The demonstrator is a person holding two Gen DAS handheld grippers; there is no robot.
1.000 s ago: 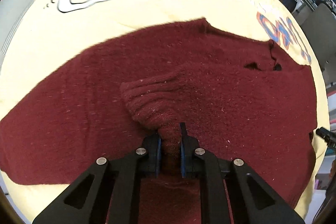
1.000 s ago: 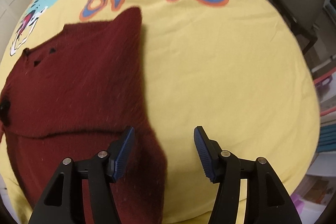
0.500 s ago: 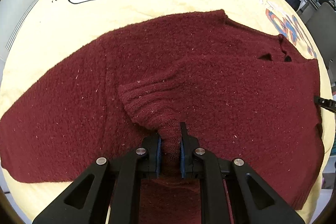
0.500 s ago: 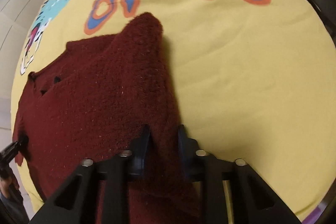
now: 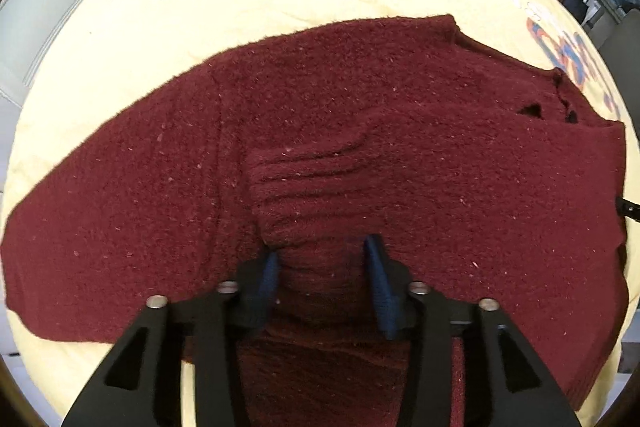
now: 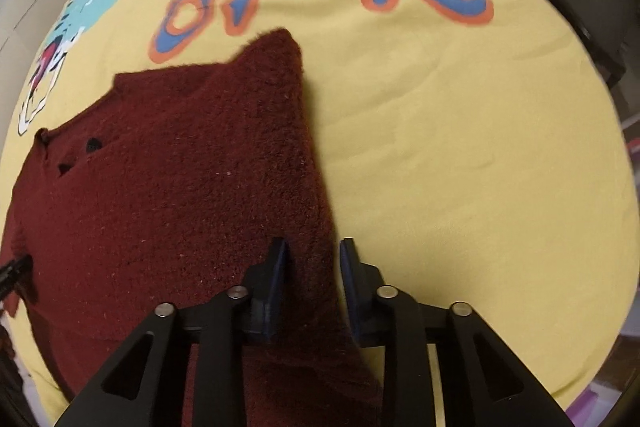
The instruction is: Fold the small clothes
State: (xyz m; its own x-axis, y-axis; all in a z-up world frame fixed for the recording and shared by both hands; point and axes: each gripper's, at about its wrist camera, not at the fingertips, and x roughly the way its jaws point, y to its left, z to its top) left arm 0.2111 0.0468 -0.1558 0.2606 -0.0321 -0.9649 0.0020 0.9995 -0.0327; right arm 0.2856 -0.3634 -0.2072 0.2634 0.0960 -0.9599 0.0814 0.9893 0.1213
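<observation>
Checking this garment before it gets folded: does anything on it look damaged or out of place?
Yes. The maroon sweater has small dark holes near its neckline, a few close together, which look like damage. Its ribbed sleeve cuff lies folded across the body.

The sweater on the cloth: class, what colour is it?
Dark maroon sweater, plain knit; clearest in the left wrist view.

Even, dimmish indoor light; heavy fisheye bending and dark corners.
</observation>
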